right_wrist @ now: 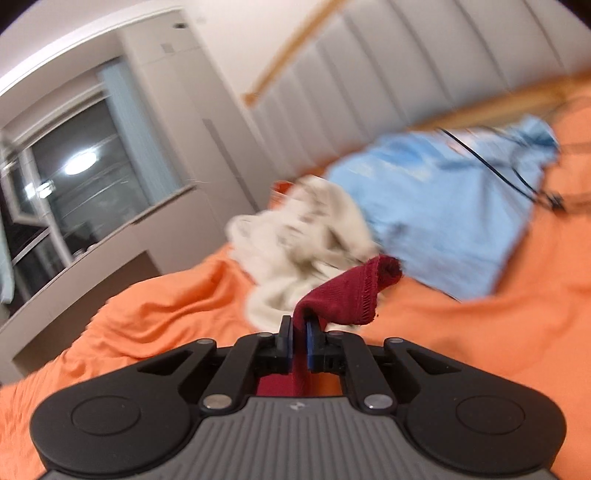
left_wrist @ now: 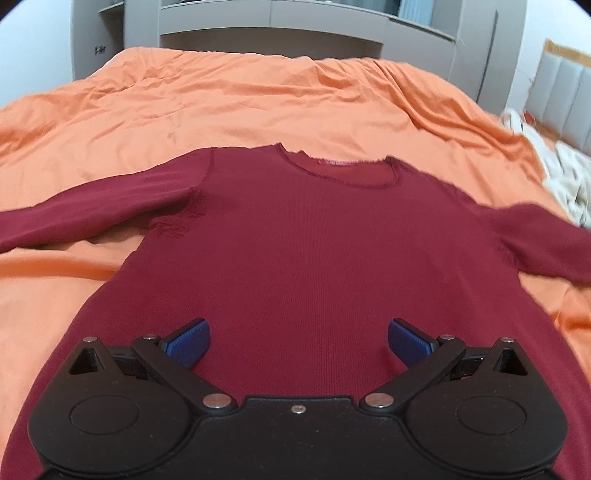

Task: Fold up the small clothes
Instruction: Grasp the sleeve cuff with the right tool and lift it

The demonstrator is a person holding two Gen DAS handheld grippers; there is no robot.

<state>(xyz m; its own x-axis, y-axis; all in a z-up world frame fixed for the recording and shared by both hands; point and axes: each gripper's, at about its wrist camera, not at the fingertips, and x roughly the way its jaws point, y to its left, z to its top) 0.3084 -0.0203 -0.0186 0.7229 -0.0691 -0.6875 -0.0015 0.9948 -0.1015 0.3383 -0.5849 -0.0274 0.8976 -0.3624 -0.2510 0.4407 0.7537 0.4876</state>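
A dark red long-sleeved shirt (left_wrist: pixel 295 236) lies flat on the orange bedspread (left_wrist: pixel 229 99), neckline away from me and both sleeves spread sideways. My left gripper (left_wrist: pixel 298 341) hovers open over the shirt's lower body, blue pads wide apart, nothing between them. In the right wrist view my right gripper (right_wrist: pixel 299 332) is shut on a dark red sleeve cuff (right_wrist: pixel 351 291), whose stitched end sticks out past the fingertips, lifted a little above the bed.
A crumpled white garment (right_wrist: pixel 295 243) and a light blue cloth (right_wrist: pixel 443 206) with a black cable lie on the bed beyond the right gripper. The padded headboard (right_wrist: pixel 406 70) rises behind them. Grey cabinets (left_wrist: pixel 273 22) stand past the bed's far edge.
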